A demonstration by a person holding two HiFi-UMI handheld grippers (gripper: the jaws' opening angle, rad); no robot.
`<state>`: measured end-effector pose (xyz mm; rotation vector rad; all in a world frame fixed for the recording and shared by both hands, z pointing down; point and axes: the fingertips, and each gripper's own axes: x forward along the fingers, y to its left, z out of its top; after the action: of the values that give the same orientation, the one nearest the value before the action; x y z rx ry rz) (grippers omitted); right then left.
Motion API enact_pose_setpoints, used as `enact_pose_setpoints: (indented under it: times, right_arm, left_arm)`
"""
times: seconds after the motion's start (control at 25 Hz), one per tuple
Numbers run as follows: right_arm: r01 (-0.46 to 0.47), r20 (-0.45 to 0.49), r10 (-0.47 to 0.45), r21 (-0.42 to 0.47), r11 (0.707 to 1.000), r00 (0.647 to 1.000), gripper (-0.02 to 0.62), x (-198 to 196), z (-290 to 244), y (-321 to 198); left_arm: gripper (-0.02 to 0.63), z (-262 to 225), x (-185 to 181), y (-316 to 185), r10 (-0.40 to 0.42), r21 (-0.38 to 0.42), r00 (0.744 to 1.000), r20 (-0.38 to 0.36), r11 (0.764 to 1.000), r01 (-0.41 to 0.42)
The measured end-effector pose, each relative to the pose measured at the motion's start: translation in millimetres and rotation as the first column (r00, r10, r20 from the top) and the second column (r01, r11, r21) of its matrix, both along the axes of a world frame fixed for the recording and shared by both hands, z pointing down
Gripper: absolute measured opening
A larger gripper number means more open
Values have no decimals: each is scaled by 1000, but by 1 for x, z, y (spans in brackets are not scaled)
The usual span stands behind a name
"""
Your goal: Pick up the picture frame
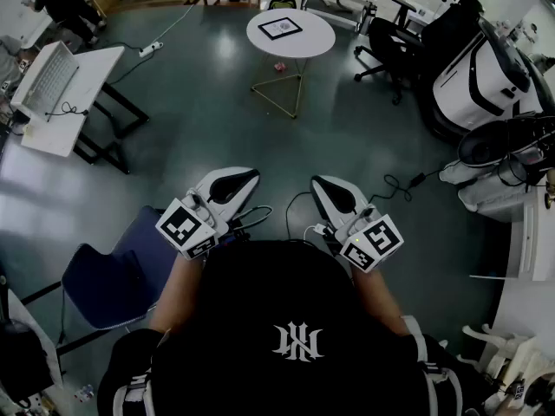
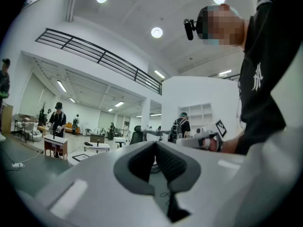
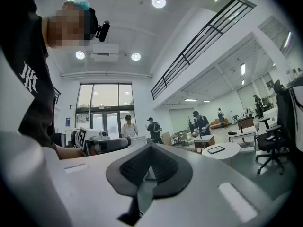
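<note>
Left gripper (image 1: 247, 178), right gripper (image 1: 321, 185) both closed, empty; picture frame (image 1: 280, 28) on round table (image 1: 314, 42)

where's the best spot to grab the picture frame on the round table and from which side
Probably its near border, coming from the near side of the table. The picture frame lies flat on the tabletop, so pinching one thin edge, above and below, looks more workable than spanning its width.

Looks along left gripper (image 2: 156, 145), jaws pressed together, empty. Finds picture frame (image 2: 80, 157) lying on round white table (image 2: 72, 159) far off at left, right gripper (image 2: 182, 142) held level nearby at right.
</note>
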<state>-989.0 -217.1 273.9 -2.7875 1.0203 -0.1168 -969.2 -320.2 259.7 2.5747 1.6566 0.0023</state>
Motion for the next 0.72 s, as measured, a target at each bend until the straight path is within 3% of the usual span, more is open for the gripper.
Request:
enact_pose_setpoints:
  times: [0.28, 0.72]
  right_arm:
    - [-2, 7, 2, 7, 1000, 1000, -2, 18, 6, 7]
    - [14, 33, -15, 22, 1000, 999, -2, 40, 21, 30]
  left_arm:
    - [3, -3, 25, -10, -46, -16, 999, -1, 999, 46]
    - [3, 13, 40, 19, -40, 2, 999, 24, 999, 40]
